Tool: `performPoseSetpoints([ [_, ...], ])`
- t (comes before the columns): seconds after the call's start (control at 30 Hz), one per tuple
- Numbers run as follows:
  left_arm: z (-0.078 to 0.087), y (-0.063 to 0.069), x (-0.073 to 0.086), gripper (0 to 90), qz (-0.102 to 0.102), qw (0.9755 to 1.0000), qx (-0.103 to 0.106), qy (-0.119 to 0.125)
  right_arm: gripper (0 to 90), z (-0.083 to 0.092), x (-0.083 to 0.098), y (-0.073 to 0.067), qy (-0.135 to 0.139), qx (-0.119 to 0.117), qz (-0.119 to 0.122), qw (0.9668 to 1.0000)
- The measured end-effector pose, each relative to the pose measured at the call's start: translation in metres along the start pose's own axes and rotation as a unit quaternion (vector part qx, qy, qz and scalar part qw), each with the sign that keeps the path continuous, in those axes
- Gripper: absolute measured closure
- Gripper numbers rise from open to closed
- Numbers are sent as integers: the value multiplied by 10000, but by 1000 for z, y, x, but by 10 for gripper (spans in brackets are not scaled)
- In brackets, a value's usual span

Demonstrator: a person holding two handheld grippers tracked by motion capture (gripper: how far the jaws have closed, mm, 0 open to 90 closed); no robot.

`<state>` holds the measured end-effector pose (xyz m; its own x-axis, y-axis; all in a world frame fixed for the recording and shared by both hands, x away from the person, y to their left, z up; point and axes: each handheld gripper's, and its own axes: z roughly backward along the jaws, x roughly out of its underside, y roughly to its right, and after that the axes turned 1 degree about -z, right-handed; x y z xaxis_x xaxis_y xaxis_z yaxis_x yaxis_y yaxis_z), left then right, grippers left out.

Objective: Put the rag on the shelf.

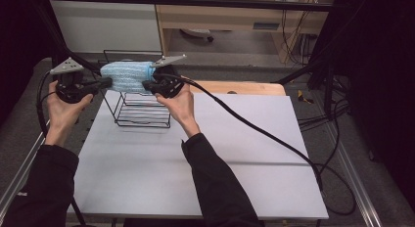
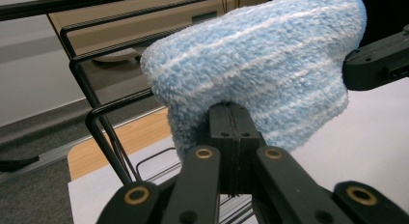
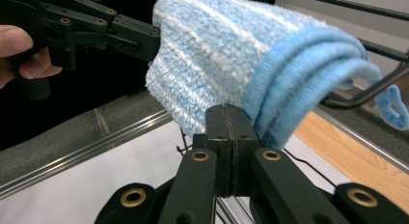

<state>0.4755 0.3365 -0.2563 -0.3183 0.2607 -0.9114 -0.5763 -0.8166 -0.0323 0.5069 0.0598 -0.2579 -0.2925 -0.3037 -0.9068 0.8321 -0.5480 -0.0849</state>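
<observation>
Spanning most of the scene, the table [image 1: 205, 158] lay white and bare, with a strip of wood showing at its far edge. Near its far left corner stood a black wire rack [image 1: 142, 107], and the folded blue towel [image 1: 128, 76] hung in the air just above that rack, carried between the two grippers. Its long axis ran left to right, roughly level, with the bound folded edges and a small hanging loop at the right end and the plain fluffy end pointing left. Holding it at both ends probably kept the bundle stretched and folded, so that it could be lowered squarely onto the rack's top bars rather than sagging or opening. The left gripper [image 1: 103, 83] came in from the left, its jaws pressed together on the towel's left end; in the left gripper view [image 2: 230, 125] they met with no gap, a pinch of pile caught between them. The right gripper [image 1: 147, 84] did likewise at the right end, its jaws [image 3: 226, 127] closed tight beside the thick folded hem. Each hand wrapped its gripper's body from below, and cables trailed off toward the near right.
</observation>
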Motion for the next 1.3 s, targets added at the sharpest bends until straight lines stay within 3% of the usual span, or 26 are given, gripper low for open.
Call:
performPoseSetpoints([
  [0.2,-6,-1,4,899,112,9998,-52,126,880,-7,10,3,54,70,71,9999],
  [0.47,3,2,4,874,226,9995,-17,221,829,4,5,-2,153,-31,151,9998],
  [0.97,27,13,-8,675,215,9993,-149,263,686,30,-5,-10,332,-72,231,9992],
  [1.3,36,15,-3,519,181,9994,-229,167,534,48,-7,-14,288,14,364,9989],
])
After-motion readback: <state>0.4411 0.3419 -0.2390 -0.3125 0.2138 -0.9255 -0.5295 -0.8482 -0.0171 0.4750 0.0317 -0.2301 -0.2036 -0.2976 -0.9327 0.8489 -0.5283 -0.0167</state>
